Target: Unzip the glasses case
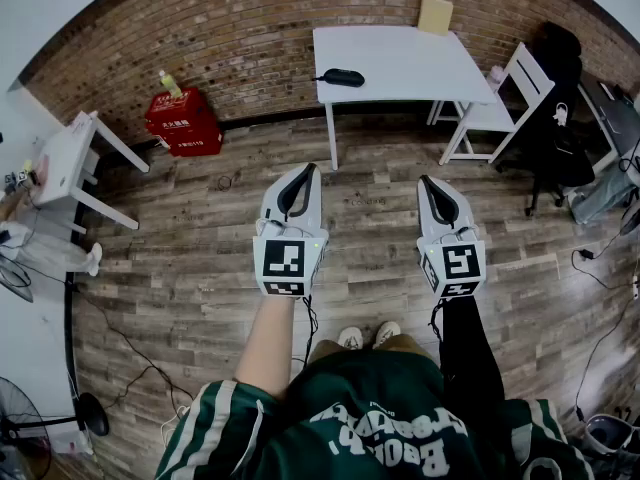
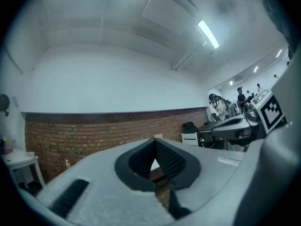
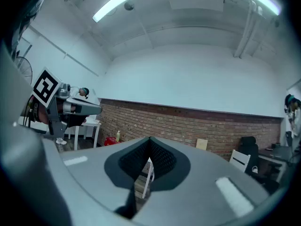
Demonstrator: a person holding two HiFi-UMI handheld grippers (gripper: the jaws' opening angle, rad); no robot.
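Brick wall (image 1: 250, 28), wood floor (image 1: 200, 268) | glasses case (image 1: 343, 77) seen on white table (image 1: 410, 63), well apart from left gripper (image 1: 303, 173) and right gripper (image 1: 430, 184) | both pressed together

Nothing reads clearly: the white print on the red crate (image 1: 183, 123) is too small, and the pale lettering on the green shirt (image 1: 385, 430) is upside down and blurred.

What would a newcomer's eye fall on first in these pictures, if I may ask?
First come the two tools held out side by side over the wooden floor, the left tool and the right tool, both shut and empty. Next is the dark glasses case lying on the white table ahead by the brick wall, well apart from both tools. A red crate stands on the floor to the table's left.
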